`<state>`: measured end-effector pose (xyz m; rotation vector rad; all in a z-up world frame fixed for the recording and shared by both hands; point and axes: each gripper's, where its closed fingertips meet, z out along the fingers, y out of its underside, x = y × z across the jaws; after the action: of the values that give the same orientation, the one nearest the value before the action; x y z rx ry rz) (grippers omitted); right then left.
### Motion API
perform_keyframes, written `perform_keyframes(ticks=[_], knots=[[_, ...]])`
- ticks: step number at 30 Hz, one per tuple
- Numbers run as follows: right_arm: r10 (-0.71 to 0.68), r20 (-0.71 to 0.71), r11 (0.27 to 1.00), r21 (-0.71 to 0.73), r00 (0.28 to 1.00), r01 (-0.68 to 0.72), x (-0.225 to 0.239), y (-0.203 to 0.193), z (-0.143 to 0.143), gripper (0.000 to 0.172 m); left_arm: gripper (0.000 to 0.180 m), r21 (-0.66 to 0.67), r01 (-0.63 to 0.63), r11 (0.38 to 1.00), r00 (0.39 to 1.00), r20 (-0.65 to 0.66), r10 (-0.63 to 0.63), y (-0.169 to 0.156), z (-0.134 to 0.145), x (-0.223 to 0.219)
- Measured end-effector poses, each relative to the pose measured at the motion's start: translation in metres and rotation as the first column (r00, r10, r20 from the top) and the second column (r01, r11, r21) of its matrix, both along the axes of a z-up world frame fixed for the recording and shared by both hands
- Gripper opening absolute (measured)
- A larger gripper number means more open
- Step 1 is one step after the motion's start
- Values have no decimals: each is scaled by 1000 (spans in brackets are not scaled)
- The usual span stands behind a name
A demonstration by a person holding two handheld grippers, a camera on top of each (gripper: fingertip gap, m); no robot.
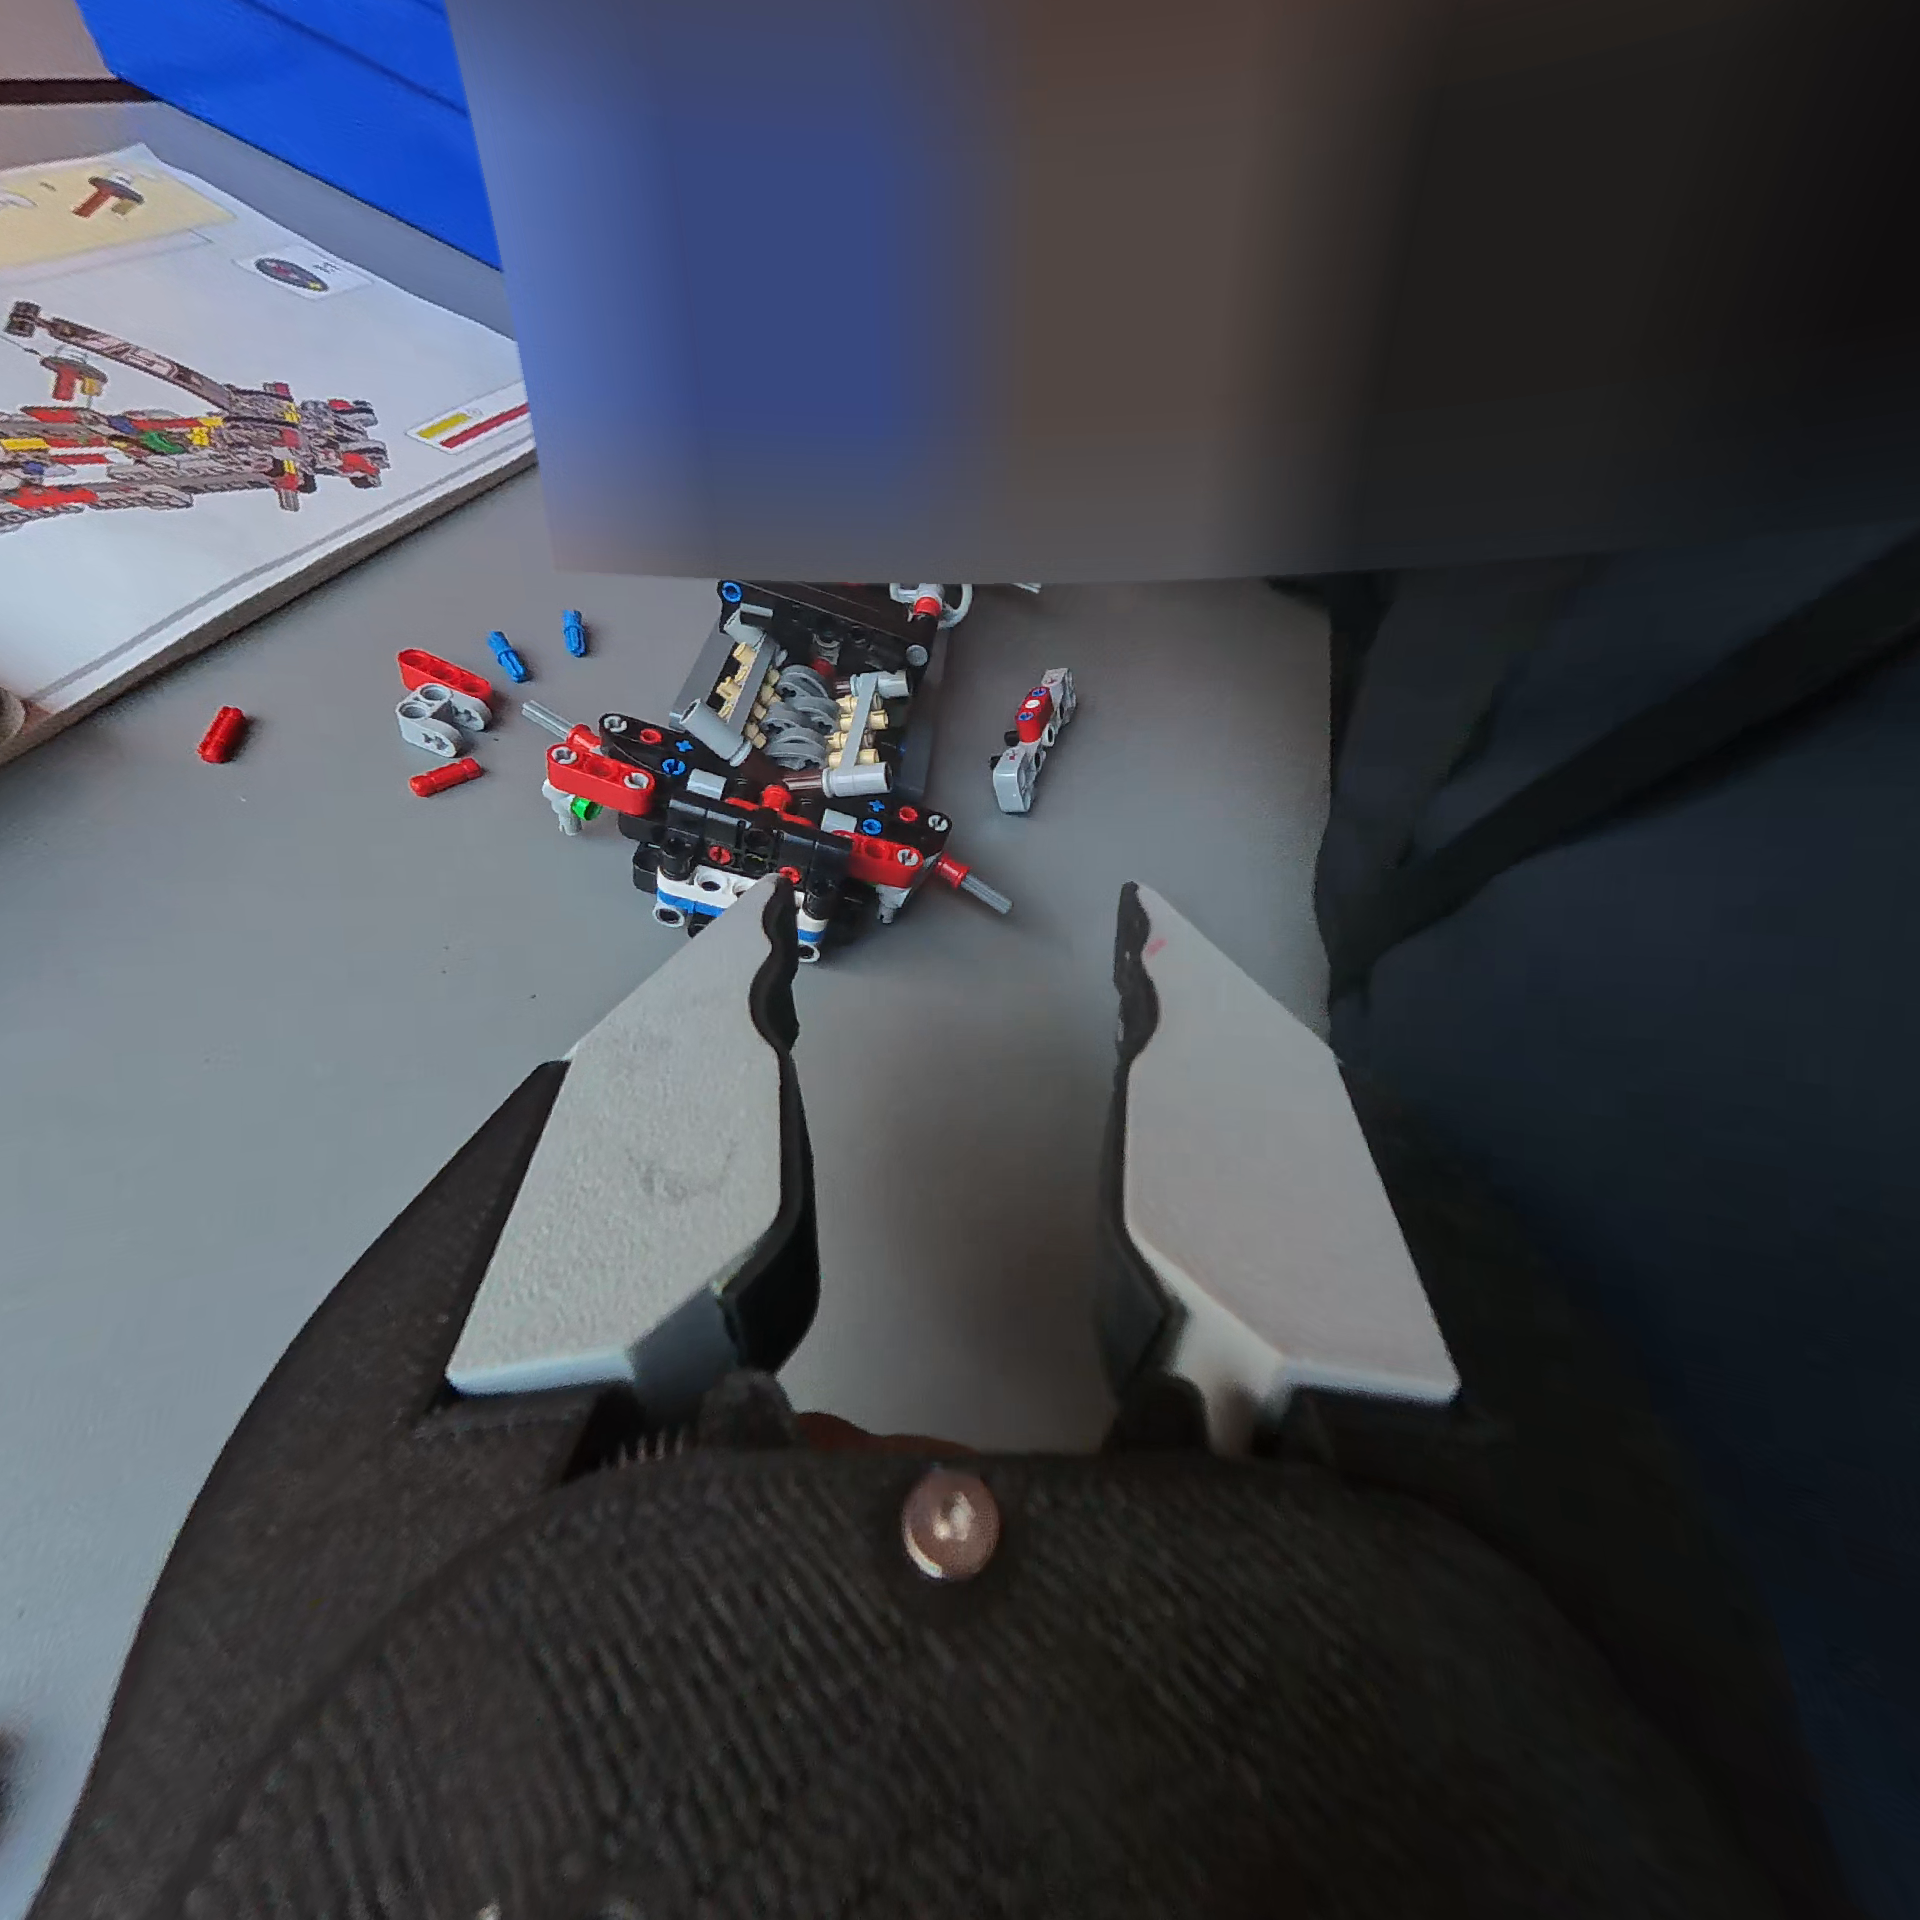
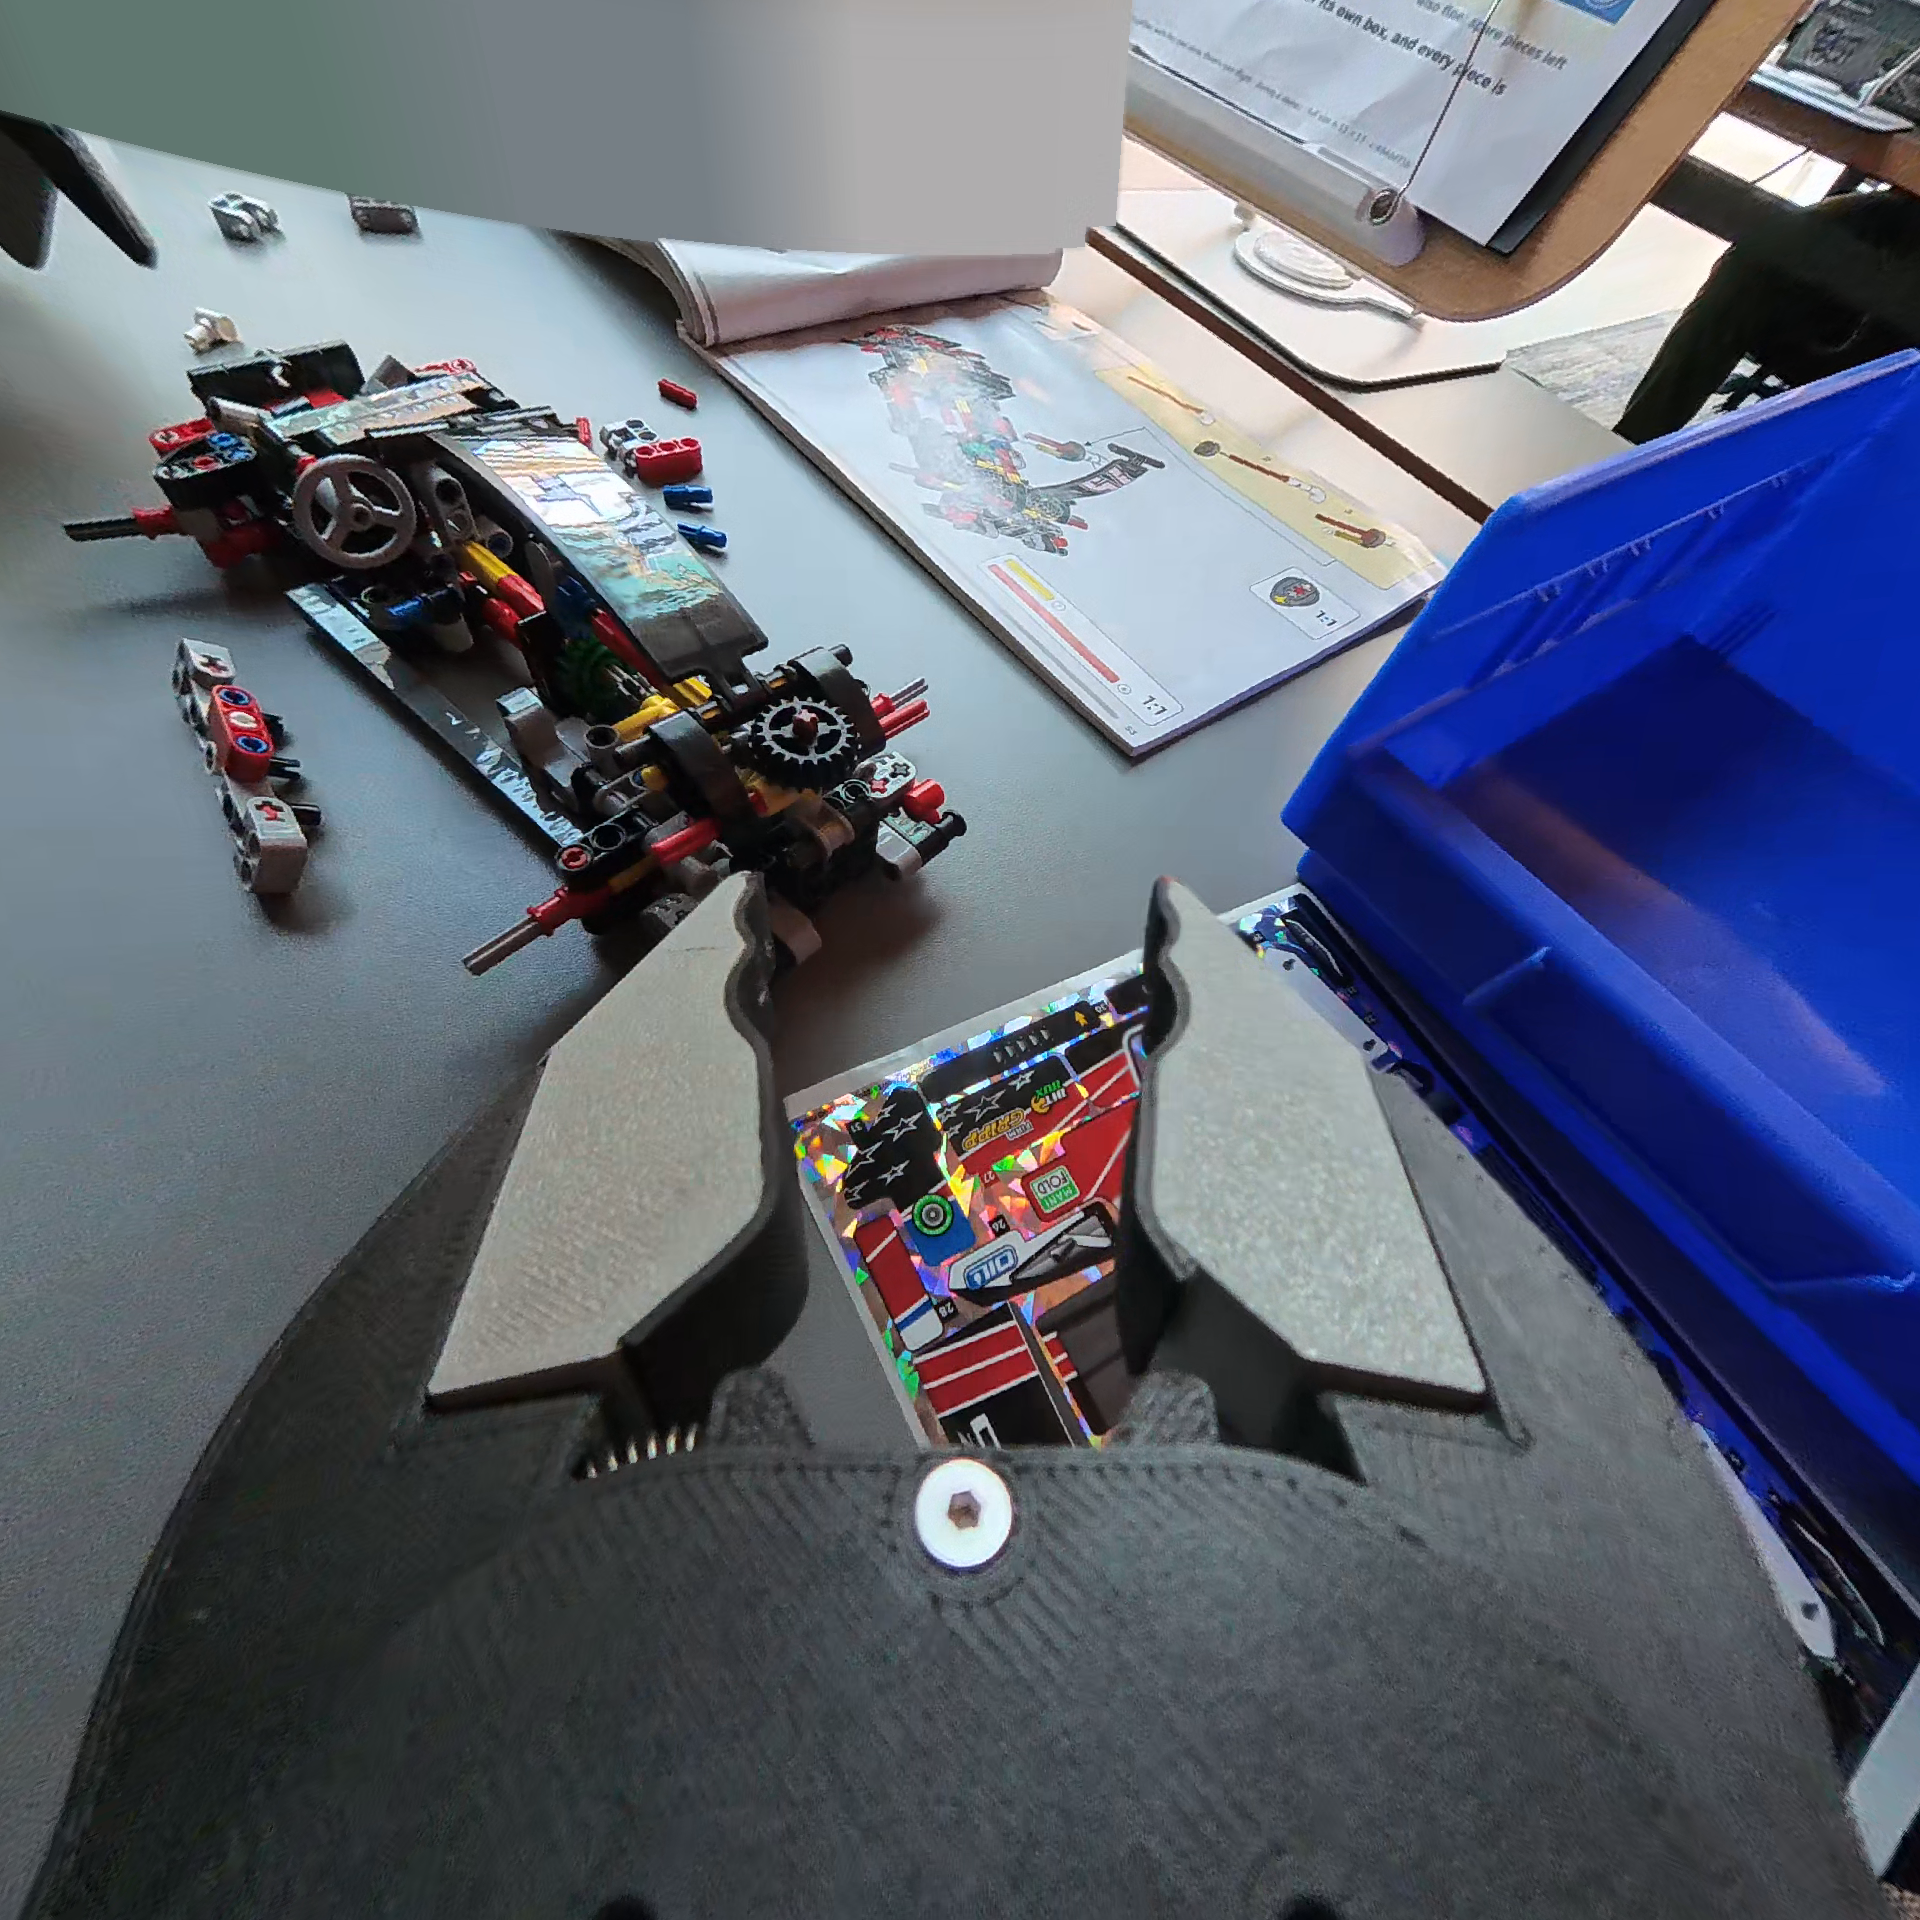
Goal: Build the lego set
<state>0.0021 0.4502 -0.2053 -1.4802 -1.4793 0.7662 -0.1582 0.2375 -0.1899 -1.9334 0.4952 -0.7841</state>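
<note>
A half-built toy car of black, red and grey bricks (image 1: 774,769) lies on the grey table (image 1: 260,987). My left gripper (image 1: 951,904) is open and holds nothing; its left fingertip (image 1: 764,914) is just in front of the car's near end. A small grey and red brick piece (image 1: 1031,740) lies to the car's right. In the right wrist view the same car (image 2: 540,623) lies ahead and to the left. My right gripper (image 2: 951,914) is open and holds nothing, above a shiny sticker sheet (image 2: 977,1195), with its left fingertip (image 2: 743,925) near the car's end.
Loose red, blue and grey pins and beams (image 1: 447,696) lie left of the car. An open instruction booklet (image 2: 1091,499) lies beyond. A blue plastic bin (image 2: 1662,831) stands at the right. The small grey and red piece also shows in the right wrist view (image 2: 241,764). Dark cloth (image 1: 1621,1039) borders the table's right edge. My right fingertips sit around 30 cm from my left ones.
</note>
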Motion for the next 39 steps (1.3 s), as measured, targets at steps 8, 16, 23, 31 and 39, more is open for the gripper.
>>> perform_keyframes(ticks=[8, 16, 23, 31, 39], knots=[[37, -36, 999, -29, 999, -38, 1, -4, 5, 56, 56, 21, -32, 999, 999, -20, 33, 2, 1, -3], [59, -126, 990, -117, 990, -74, 5, -6, 17, 54, 56, 38, -65, 997, 996, -62, 67, 4, -1, -5], [123, -118, 979, -149, 985, -140, 4, -21, 16, 55, 55, 34, -116, 993, 990, -81, 119, 8, -3, -10], [148, -115, 975, -148, 982, -164, 5, -29, 15, 54, 55, 47, -171, 984, 977, -123, 176, 12, -6, -16], [159, -109, 973, -150, 981, -174, 5, -32, 14, 54, 55, 47, -189, 981, 973, -127, 194, 13, -6, -18]])
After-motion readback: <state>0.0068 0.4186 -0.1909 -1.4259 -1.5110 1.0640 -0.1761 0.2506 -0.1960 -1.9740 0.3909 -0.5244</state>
